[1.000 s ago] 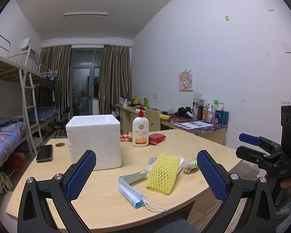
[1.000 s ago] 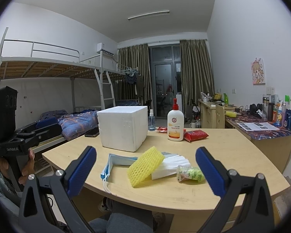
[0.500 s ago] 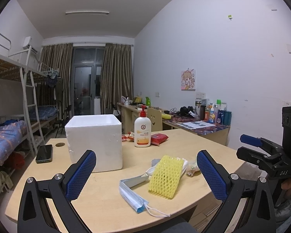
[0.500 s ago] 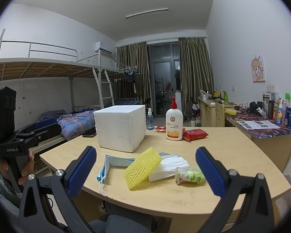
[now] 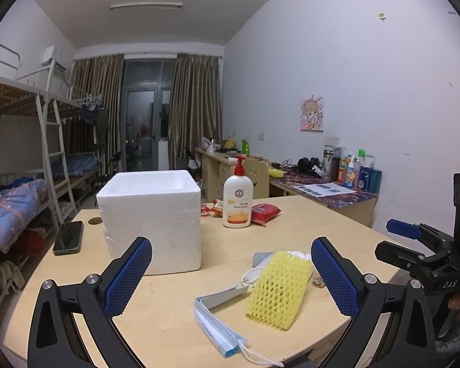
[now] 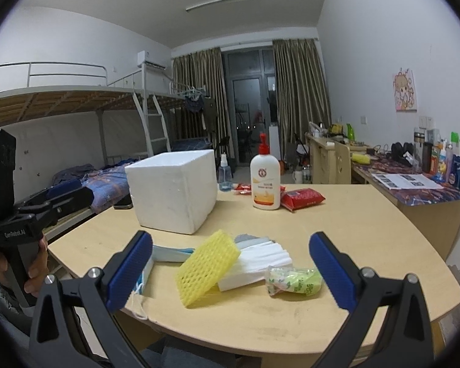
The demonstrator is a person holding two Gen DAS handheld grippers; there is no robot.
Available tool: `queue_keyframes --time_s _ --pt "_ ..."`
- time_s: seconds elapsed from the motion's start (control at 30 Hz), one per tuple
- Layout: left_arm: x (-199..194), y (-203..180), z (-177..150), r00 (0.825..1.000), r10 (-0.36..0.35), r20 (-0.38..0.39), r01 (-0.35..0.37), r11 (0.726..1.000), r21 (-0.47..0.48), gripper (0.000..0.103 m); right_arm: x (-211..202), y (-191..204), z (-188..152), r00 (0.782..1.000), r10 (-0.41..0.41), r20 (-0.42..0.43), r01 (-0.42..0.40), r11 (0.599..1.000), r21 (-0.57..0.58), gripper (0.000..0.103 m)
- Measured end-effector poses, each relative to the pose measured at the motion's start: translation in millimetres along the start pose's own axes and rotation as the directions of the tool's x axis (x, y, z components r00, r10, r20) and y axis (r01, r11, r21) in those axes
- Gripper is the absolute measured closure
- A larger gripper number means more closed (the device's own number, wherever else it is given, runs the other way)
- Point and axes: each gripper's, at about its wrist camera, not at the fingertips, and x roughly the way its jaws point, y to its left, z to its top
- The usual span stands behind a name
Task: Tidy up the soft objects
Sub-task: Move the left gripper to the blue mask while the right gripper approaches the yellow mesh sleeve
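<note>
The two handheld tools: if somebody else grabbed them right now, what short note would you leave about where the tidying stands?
Left tool: open, empty, held above the near table edge.
Right tool: open, empty, facing the pile.
Soft things, all loose on the table in front of the white foam box: yellow foam net leaning on the white foam sheets, blue face masks to its left, green-patterned packet to its right.
Done: nothing gripped; I cannot see inside the box.
Left: probably pick up each piece and sort it, perhaps into the box.
</note>
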Motion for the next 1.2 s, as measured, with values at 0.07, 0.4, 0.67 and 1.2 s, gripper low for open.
queue_keyframes --time_s 0.07,0.4,0.67,1.2 --pt "8.4 2.0 1.5 1.000 0.009 -0.013 -0.009 1.000 -0.006 0.000 5.3 -3.3 0.5 1.000 0.001 -0.009 -0.001 1.000 0.010 0.000" --pt "49.4 8.9 6.0 0.997 0.043 -0.070 -0.044 0.999 -0.011 0.000 34.2 -24.8 5.8 0.997 -0.022 -0.079 0.027 0.998 0.062 0.000" --pt "76.1 13.5 1.2 0.992 0.049 -0.120 -0.051 0.999 -0.013 0.000 54.6 -35.4 2.6 0.990 -0.048 -0.136 0.058 0.996 0.073 0.000" --pt "107.8 31.3 -43.6 0.943 0.084 -0.323 -0.107 0.993 -0.053 0.000 82.8 -33.6 -6.3 0.978 -0.004 -0.209 0.019 0.997 0.072 0.000"
